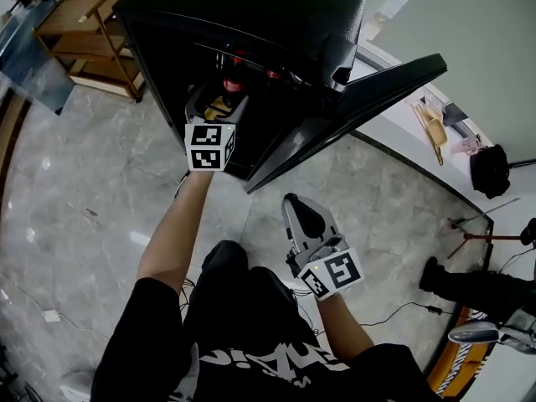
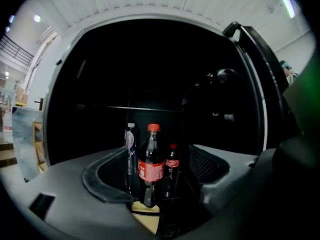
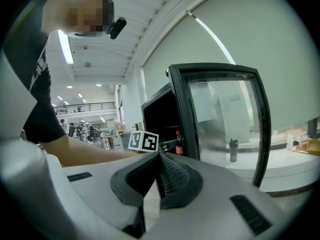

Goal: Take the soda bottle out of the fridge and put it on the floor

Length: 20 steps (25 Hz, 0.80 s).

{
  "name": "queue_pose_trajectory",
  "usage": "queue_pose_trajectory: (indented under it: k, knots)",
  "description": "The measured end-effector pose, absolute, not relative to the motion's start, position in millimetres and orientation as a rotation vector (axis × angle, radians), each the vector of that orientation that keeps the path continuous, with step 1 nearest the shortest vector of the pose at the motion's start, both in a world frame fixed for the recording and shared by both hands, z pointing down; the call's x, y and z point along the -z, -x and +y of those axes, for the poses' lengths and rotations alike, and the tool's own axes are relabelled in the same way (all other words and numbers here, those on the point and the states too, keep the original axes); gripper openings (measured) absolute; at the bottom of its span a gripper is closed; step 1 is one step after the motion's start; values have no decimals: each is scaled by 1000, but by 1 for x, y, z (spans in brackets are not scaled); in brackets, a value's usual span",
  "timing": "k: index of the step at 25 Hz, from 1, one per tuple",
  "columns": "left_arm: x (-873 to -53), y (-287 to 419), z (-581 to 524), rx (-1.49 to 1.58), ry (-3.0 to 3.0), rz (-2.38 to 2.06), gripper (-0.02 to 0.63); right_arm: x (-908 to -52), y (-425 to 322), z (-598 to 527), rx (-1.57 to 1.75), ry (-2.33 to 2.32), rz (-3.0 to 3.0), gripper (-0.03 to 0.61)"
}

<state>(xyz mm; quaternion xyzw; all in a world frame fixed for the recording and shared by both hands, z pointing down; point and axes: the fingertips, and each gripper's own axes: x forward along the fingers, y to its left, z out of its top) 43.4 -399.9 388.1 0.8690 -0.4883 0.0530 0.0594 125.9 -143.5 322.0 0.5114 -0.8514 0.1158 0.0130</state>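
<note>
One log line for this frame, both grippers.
phase: reaching into fridge | left gripper: open, soda bottle ahead, not gripped | right gripper: shut, empty | door: open

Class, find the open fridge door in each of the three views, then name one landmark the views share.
Head view: the fridge door is swung open at centre right.
Left gripper view: its dark edge curves down the upper right.
Right gripper view: its glass panel fills the centre right.
Shared landmark: the black fridge itself.
</note>
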Motion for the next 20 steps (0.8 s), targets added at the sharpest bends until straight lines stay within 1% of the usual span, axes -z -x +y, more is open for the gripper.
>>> queue_pose_trajectory:
  k: [8, 15, 18, 20]
  knots:
    - [-426, -71, -464, -252, -2610, -1506, 380, -339, -143, -144, -410, -1646, -2599, 23]
    - [-428, -81, -487, -220, -2613, -1506, 371, -351, -155, -146, -429, -1695, -2574, 23]
    - [-428, -78, -489, -204, -2591, -1513, 316, -355, -158, -146, -436, -1706, -2563, 23]
    - [-428, -78, -487, -226, -2591, -1500, 314, -355, -158, -146, -441, -1712, -2558, 23]
